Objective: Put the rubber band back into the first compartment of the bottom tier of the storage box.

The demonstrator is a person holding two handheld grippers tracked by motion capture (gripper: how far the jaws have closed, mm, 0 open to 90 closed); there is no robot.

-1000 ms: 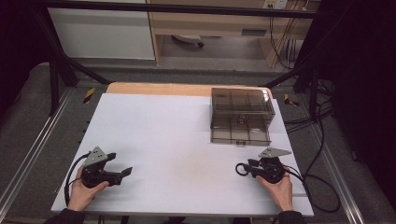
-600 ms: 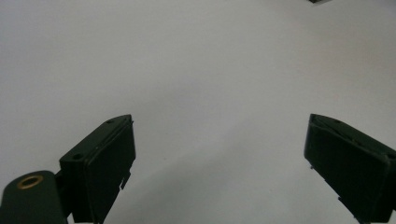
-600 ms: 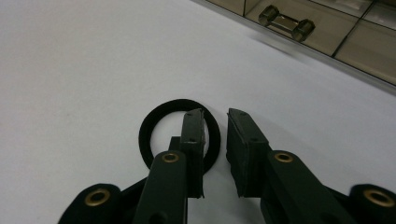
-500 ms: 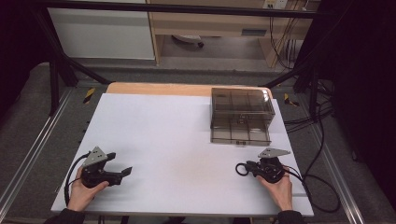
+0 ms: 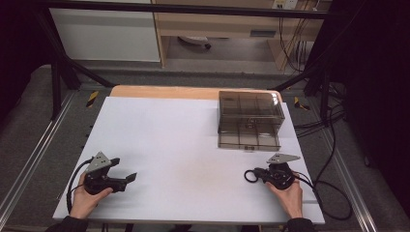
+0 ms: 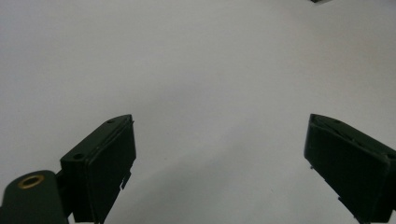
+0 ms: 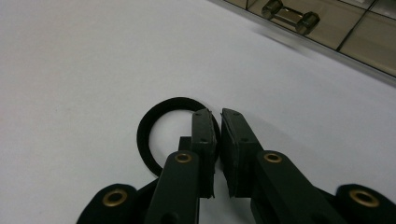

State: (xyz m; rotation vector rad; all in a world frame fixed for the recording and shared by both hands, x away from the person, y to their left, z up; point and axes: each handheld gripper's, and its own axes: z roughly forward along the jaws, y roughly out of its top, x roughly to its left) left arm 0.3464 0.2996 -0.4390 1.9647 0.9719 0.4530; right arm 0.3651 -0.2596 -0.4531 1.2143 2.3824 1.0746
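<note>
A thin black ring (image 7: 154, 133) lies flat on the white table (image 5: 193, 140), at the front right. My right gripper (image 7: 215, 114) points left at it, and its jaws have just been closing, with the ring's near rim pinched between the pads. From above, the ring (image 5: 250, 176) sticks out just left of that gripper (image 5: 259, 174). My left gripper (image 5: 124, 169) rests at the front left, pointing right, its jaws wide open. Between its fingers (image 6: 105, 158) there is bare table only.
A smoky translucent drawer box (image 5: 249, 118) stands at the back right of the table. Its metal drawer handle (image 7: 289, 16) appears beyond the ring. Cables (image 5: 333, 188) trail off the right edge. A wooden strip (image 5: 164, 92) borders the far side.
Both hands stay where they were. The ring has not shifted on the table. The closing of the right jaws is too small to make out from above.
</note>
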